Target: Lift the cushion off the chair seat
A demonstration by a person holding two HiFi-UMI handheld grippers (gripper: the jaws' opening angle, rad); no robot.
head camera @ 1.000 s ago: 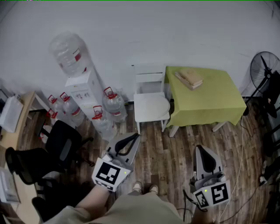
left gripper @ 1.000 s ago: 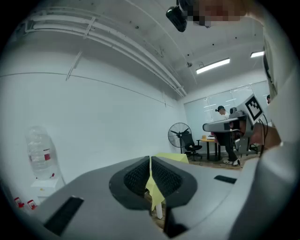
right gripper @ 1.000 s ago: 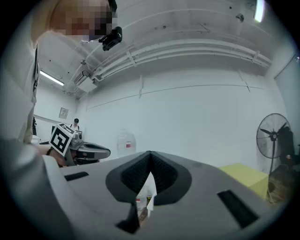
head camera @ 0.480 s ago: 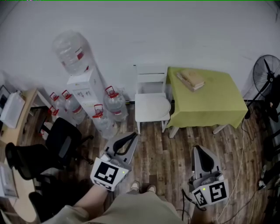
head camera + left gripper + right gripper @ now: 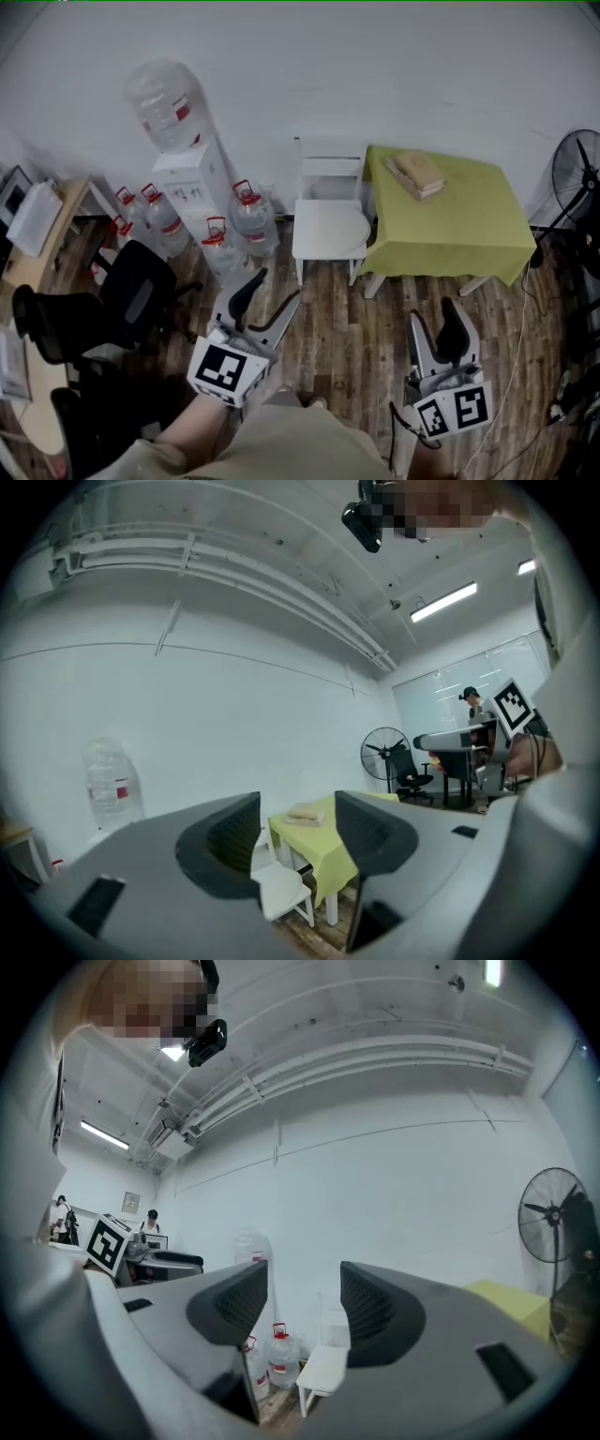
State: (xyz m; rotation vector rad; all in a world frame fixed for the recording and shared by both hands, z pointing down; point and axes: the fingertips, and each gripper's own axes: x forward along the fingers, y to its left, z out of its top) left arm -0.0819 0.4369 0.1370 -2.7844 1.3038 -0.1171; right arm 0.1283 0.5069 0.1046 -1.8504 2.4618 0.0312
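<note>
Left gripper [image 5: 277, 287] and right gripper [image 5: 432, 313] are held empty, well apart from the chair [image 5: 326, 161]. Their jaws have just been opened, presumably ready for the cushion [image 5: 328, 228].

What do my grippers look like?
Both the left gripper and right gripper have light grey bodies with fingers lined with black ribbed pads. Each carries a white cube with black square markers. A dark cable hangs by the right one. Both have just been opening, nothing between them.
</note>
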